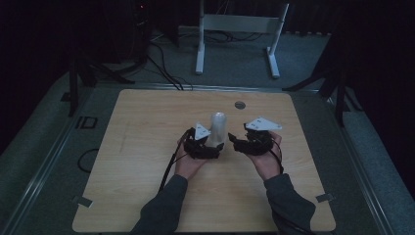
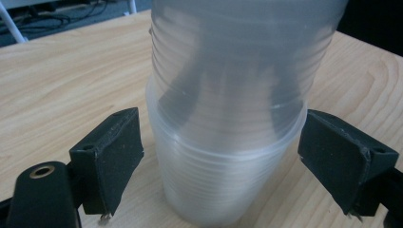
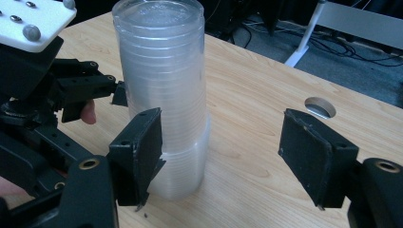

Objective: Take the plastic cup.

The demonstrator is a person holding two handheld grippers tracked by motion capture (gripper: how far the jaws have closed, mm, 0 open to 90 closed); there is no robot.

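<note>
- The left gripper [image 2: 218, 156] has its jaws wide on both sides of the stack of clear, ribbed plastic cups [image 2: 228, 142], and its pads do not press it; I judge the grasp is not yet made.
- The right gripper [image 3: 233, 156] is open too, with the stack at its left jaw.
- In the high view the stack [image 1: 218, 128] stands at the frame's centre on the pale wooden table [image 1: 147, 147].
- The right gripper view alone shows the round hole [image 3: 320, 107] in the table at upper right.

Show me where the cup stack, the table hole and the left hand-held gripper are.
cup stack [image 3: 164, 95], right gripper view, on its side wall
table hole [image 3: 320, 107], right gripper view, on its opening
left hand-held gripper [image 2: 218, 156], left gripper view, midway between its fingertips
</note>
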